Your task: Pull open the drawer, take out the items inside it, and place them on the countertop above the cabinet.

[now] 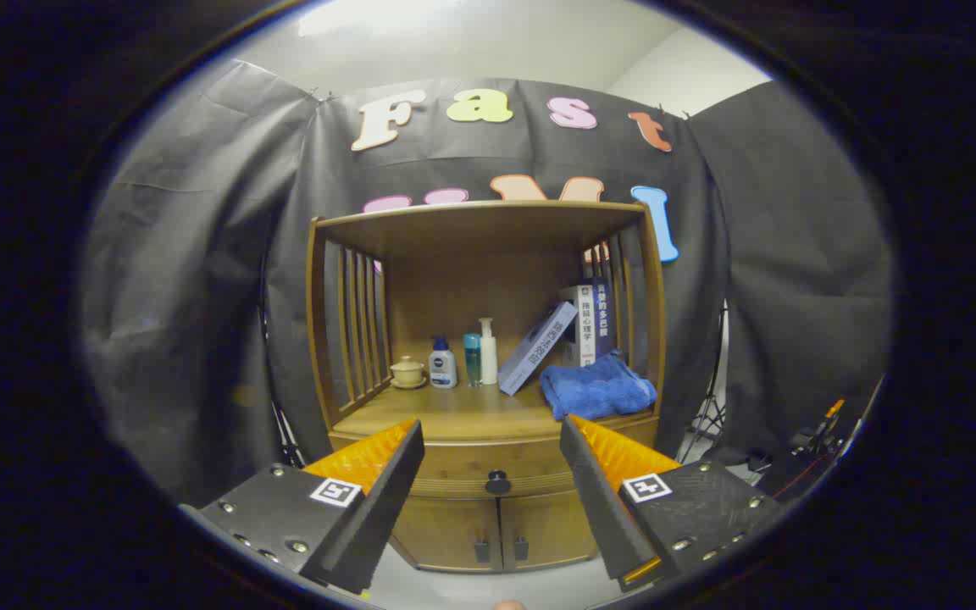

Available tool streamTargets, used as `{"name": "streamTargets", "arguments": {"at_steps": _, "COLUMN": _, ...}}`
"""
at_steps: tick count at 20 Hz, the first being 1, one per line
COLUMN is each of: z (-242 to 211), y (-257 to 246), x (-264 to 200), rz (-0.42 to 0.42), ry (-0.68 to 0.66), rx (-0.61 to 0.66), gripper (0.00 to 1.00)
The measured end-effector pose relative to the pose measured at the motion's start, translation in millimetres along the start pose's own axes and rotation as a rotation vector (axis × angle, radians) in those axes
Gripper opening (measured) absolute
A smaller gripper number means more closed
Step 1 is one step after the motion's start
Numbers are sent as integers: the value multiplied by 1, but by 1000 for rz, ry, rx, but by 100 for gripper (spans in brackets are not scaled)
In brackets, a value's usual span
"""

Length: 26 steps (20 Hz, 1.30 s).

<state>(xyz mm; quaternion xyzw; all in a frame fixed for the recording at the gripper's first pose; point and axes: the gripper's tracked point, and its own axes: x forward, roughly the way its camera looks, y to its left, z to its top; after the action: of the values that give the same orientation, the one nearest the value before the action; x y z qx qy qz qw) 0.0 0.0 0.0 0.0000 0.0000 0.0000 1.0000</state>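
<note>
A wooden cabinet point(488, 525) stands ahead with a shut drawer point(463, 473) under its countertop point(446, 415). The drawer's dark round knob point(497, 483) sits between my fingers, some way beyond their tips. My gripper point(492, 436) is open, its fingers spread wide with nothing between them. What lies inside the drawer is hidden.
On the countertop stand a small cup on a saucer point(407, 371), three bottles point(464, 359), leaning books point(568, 332) and a folded blue towel point(596, 387). A slatted shelf frame point(344, 322) encloses the countertop. Two lower doors with small handles point(498, 549) sit below the drawer. A tripod point(708, 415) stands to the right.
</note>
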Motion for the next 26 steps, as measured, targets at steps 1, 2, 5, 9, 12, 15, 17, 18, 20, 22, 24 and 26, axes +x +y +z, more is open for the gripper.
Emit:
{"name": "streamTargets", "arguments": {"at_steps": 1, "z": -2, "y": -2, "x": 0, "rz": -2, "ry": 3, "rx": -1, "gripper": 96}}
{"name": "streamTargets", "arguments": {"at_steps": 2, "z": -3, "y": -4, "x": -1, "rz": -7, "ry": 7, "rx": 1, "gripper": 96}}
{"name": "streamTargets", "arguments": {"at_steps": 5, "z": -10, "y": -8, "x": 2, "rz": -23, "ry": 17, "rx": 7, "gripper": 96}}
{"name": "streamTargets", "arguments": {"at_steps": 9, "z": -13, "y": -15, "x": 1, "rz": -41, "ry": 12, "rx": -2, "gripper": 96}}
{"name": "streamTargets", "arguments": {"at_steps": 12, "z": -6, "y": -21, "x": -3, "rz": -46, "ry": -1, "rx": -7, "gripper": 96}}
{"name": "streamTargets", "arguments": {"at_steps": 15, "z": -1, "y": -22, "x": 0, "rz": -49, "ry": -11, "rx": 3, "gripper": 97}}
{"name": "streamTargets", "arguments": {"at_steps": 17, "z": -4, "y": -23, "x": 1, "rz": -49, "ry": -6, "rx": 6, "gripper": 96}}
{"name": "streamTargets", "arguments": {"at_steps": 18, "z": -5, "y": -22, "x": 1, "rz": -47, "ry": -2, "rx": 6, "gripper": 96}}
{"name": "streamTargets", "arguments": {"at_steps": 20, "z": -7, "y": -23, "x": 4, "rz": -50, "ry": 2, "rx": 2, "gripper": 97}}
{"name": "streamTargets", "arguments": {"at_steps": 22, "z": -10, "y": -23, "x": 7, "rz": -48, "ry": 2, "rx": -5, "gripper": 97}}
{"name": "streamTargets", "arguments": {"at_steps": 24, "z": -13, "y": -23, "x": 12, "rz": -47, "ry": 1, "rx": -10, "gripper": 97}}
{"name": "streamTargets", "arguments": {"at_steps": 26, "z": -18, "y": -24, "x": 19, "rz": -46, "ry": -1, "rx": -12, "gripper": 97}}
